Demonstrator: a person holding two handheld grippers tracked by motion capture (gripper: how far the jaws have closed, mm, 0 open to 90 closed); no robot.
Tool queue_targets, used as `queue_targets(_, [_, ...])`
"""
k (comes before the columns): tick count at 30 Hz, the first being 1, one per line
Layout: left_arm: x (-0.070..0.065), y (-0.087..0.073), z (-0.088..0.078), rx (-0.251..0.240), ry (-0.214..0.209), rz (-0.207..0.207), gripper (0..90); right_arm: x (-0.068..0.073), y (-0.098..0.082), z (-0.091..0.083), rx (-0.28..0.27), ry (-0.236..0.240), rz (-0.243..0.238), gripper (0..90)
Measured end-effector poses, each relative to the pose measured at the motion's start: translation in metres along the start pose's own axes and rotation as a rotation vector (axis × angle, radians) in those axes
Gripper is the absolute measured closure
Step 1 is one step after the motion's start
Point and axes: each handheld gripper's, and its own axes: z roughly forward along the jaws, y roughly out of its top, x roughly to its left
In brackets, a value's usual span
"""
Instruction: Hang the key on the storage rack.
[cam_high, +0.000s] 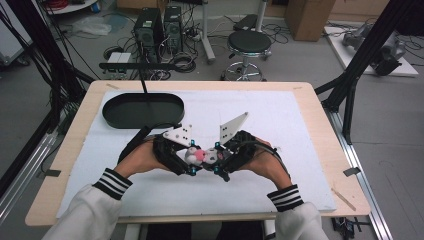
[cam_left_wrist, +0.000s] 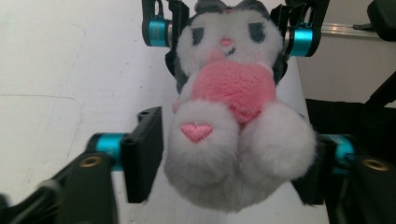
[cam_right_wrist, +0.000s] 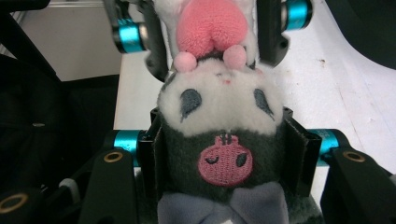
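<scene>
A small plush toy (cam_high: 199, 156) with a white face, dark grey hood and pink heart on its belly hangs between both grippers above the white sheet, near the table's front middle. My left gripper (cam_left_wrist: 233, 158) has its black pads against the toy's round white feet (cam_left_wrist: 201, 149), one on each side. My right gripper (cam_right_wrist: 224, 149) is shut on the toy's hooded head (cam_right_wrist: 224, 140), its pads pressing into both sides. In the high view, the left gripper (cam_high: 191, 158) and right gripper (cam_high: 216, 157) face each other tip to tip with the toy between them.
A black oval tray (cam_high: 143, 110) lies on the white sheet (cam_high: 280, 130) at the back left. The wooden table's edge (cam_high: 200, 218) runs close below the hands. Black frame posts stand off the table at the far left and right.
</scene>
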Motion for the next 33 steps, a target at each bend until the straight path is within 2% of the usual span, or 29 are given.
queue_targets(1, [0.000,0.000,0.000,0.001,-0.007,-0.007,41.1,0.000,0.000,0.001,0.001,0.001,0.004,44.2])
queue_targets(4, [-0.002,0.000,-0.001,0.006,0.003,0.008,49.1,-0.001,0.001,0.001,0.004,-0.001,0.004,44.2])
queue_targets(7, [-0.004,0.000,-0.002,0.009,0.027,0.032,51.8,-0.001,0.001,0.002,0.006,-0.005,0.001,44.0])
queue_targets(14, [-0.003,0.000,-0.005,-0.010,0.025,0.045,53.3,-0.002,0.002,0.001,-0.013,-0.005,0.003,42.3])
queue_targets(17, [-0.003,0.000,-0.006,-0.020,0.034,0.042,53.5,-0.001,0.002,0.001,-0.021,-0.016,0.005,30.8])
queue_targets(19, [-0.003,0.000,-0.008,-0.024,0.036,0.039,53.6,0.000,0.002,0.001,-0.052,-0.033,0.014,13.6])
queue_targets(20, [-0.003,0.000,-0.008,-0.024,0.036,0.039,53.6,0.000,0.002,0.001,-0.052,-0.033,0.014,13.6])
queue_targets(21, [-0.003,0.000,-0.008,-0.030,0.043,0.037,53.6,0.001,0.001,0.001,-0.076,-0.046,0.021,7.0])
queue_targets(22, [-0.002,-0.001,-0.010,-0.031,0.044,0.037,53.6,0.001,0.001,0.001,-0.076,-0.046,0.021,7.0])
queue_targets(23, [-0.003,-0.001,-0.010,-0.039,0.048,0.029,53.6,0.001,0.001,0.000,-0.095,-0.051,0.021,0.1])
queue_targets(25, [-0.001,-0.003,-0.015,-0.042,0.059,0.020,53.6,0.002,-0.003,-0.004,-0.155,-0.080,0.050,0.4])
queue_targets(30, [0.002,-0.008,-0.028,-0.073,0.096,-0.004,53.5,0.004,-0.015,-0.015,-0.193,-0.140,0.076,0.4])
queue_targets(31, [0.002,-0.008,-0.028,-0.073,0.096,-0.004,53.5,0.004,-0.015,-0.015,-0.193,-0.140,0.076,0.4])
queue_targets(32, [0.002,-0.010,-0.031,-0.085,0.111,-0.014,53.5,0.005,-0.018,-0.018,-0.204,-0.158,0.082,0.4])
queue_targets(33, [0.003,-0.012,-0.035,-0.095,0.126,-0.025,53.5,0.006,-0.026,-0.025,-0.227,-0.202,0.099,0.4])
